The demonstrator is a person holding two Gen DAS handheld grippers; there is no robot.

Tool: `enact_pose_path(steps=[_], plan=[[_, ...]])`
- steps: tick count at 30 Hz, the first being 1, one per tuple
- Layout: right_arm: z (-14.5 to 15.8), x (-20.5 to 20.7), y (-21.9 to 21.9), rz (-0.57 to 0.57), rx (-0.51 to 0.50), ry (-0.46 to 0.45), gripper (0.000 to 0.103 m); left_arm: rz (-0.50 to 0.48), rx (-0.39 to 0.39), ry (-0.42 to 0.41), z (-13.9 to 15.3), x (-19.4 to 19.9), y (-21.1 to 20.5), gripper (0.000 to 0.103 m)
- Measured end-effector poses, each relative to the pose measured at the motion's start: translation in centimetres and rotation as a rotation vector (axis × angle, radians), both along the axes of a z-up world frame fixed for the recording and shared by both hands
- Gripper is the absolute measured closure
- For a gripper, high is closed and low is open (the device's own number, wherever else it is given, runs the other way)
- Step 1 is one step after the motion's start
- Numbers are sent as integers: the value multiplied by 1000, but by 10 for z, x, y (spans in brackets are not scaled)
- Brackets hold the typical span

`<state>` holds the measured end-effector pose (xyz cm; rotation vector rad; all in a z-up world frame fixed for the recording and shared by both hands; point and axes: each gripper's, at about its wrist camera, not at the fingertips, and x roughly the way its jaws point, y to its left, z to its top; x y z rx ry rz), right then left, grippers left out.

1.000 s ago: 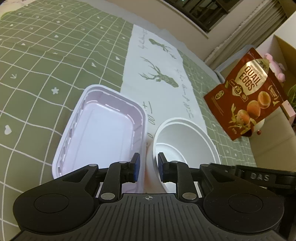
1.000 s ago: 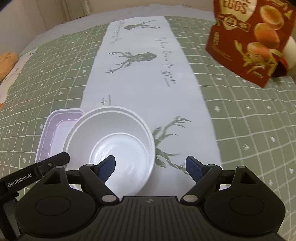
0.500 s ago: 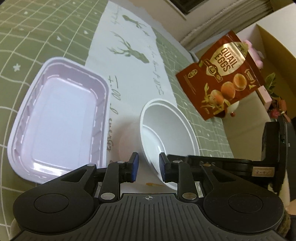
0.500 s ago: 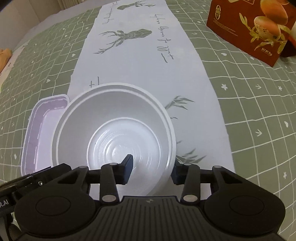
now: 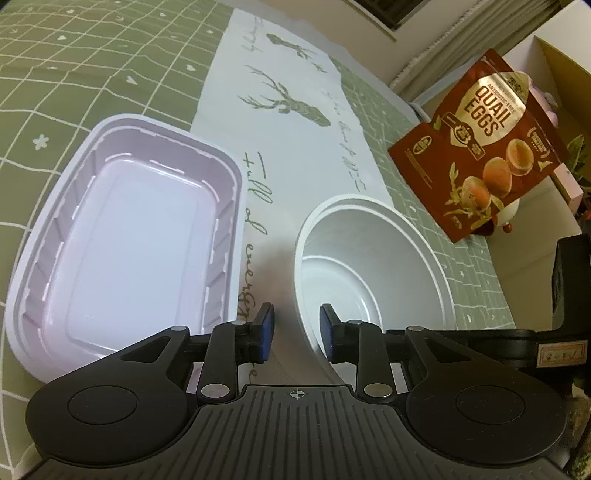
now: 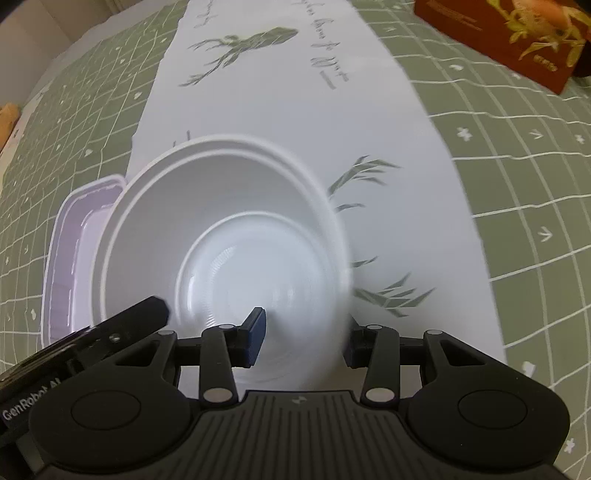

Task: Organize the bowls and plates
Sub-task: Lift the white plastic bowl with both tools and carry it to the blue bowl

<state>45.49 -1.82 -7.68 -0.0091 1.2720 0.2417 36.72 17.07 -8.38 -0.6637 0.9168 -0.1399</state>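
A white round bowl [image 5: 369,254] [image 6: 229,236] sits on the white deer-print runner. A pale lilac rectangular tray [image 5: 122,236] [image 6: 70,236] lies just left of it. My left gripper [image 5: 295,332] straddles the bowl's near-left rim, one finger inside, one outside, with a gap around the wall. My right gripper [image 6: 304,332] straddles the bowl's near-right rim, one pad inside, one outside, closed onto the wall.
A red quail eggs pouch [image 5: 480,147] [image 6: 517,33] stands at the back right on the green checked cloth [image 5: 74,66]. A cardboard box [image 5: 561,85] stands behind the pouch.
The right gripper narrowed from wide open onto the bowl's right rim. The left gripper's jaws widened slightly on the left rim. The bowl now sits farther from the tray.
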Motion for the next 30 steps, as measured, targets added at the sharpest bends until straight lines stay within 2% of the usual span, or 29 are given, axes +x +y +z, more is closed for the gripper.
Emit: enact_pose_path(steps=[4, 7, 11, 14, 17, 20, 22, 24, 30], plan=[[2, -3, 6, 25, -15, -25, 65, 6, 39, -23, 3, -1, 0, 73], [16, -13, 5, 25, -1, -56, 67, 17, 47, -51, 13, -6, 1, 74], [52, -42, 2, 51, 3, -166, 67, 22, 27, -151, 48, -28, 3, 74], [85, -68, -11, 50, 42, -218, 67, 9, -14, -221, 78, -50, 4, 74], [113, -99, -25, 51, 61, -270, 67, -37, -44, -290, 104, -75, 1, 74], [135, -132, -39, 51, 47, -307, 67, -109, -29, -328, 123, -98, -13, 74], [141, -150, -48, 48, 28, -307, 67, -153, -4, -310, 126, -108, -27, 74], [141, -162, -56, 39, 11, -290, 66, -196, 17, -256, 122, -111, -39, 74], [125, -180, -85, -6, -5, -236, 66, -322, 12, -114, 87, -113, -67, 75]])
